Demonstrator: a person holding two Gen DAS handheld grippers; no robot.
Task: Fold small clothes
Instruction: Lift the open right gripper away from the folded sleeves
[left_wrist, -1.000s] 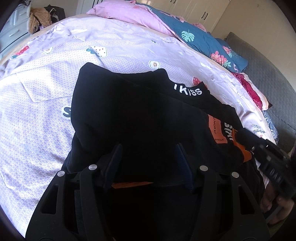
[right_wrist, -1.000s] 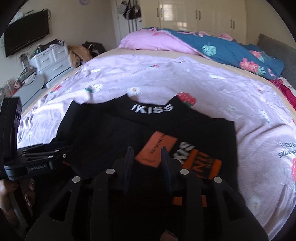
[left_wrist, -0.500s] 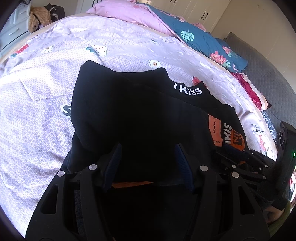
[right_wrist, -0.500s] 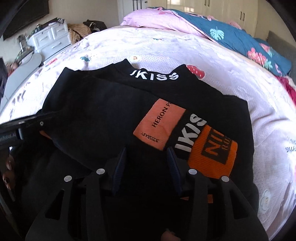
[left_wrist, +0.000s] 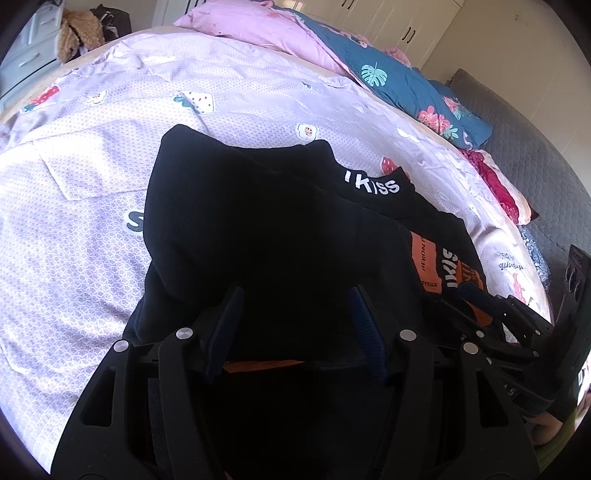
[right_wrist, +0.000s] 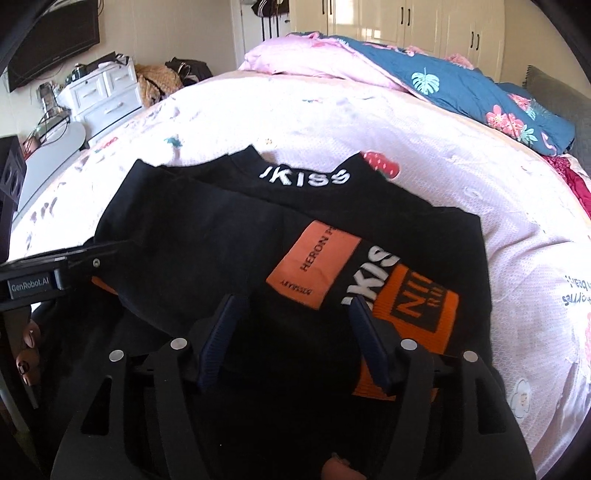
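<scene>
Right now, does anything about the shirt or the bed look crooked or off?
The black shirt is folded unevenly: its left flap crosses the front at a slant, covering part of the orange patch, so the edges do not line up. It lies flat on the pink bedsheet. Both grippers are open. I see no damage.
</scene>
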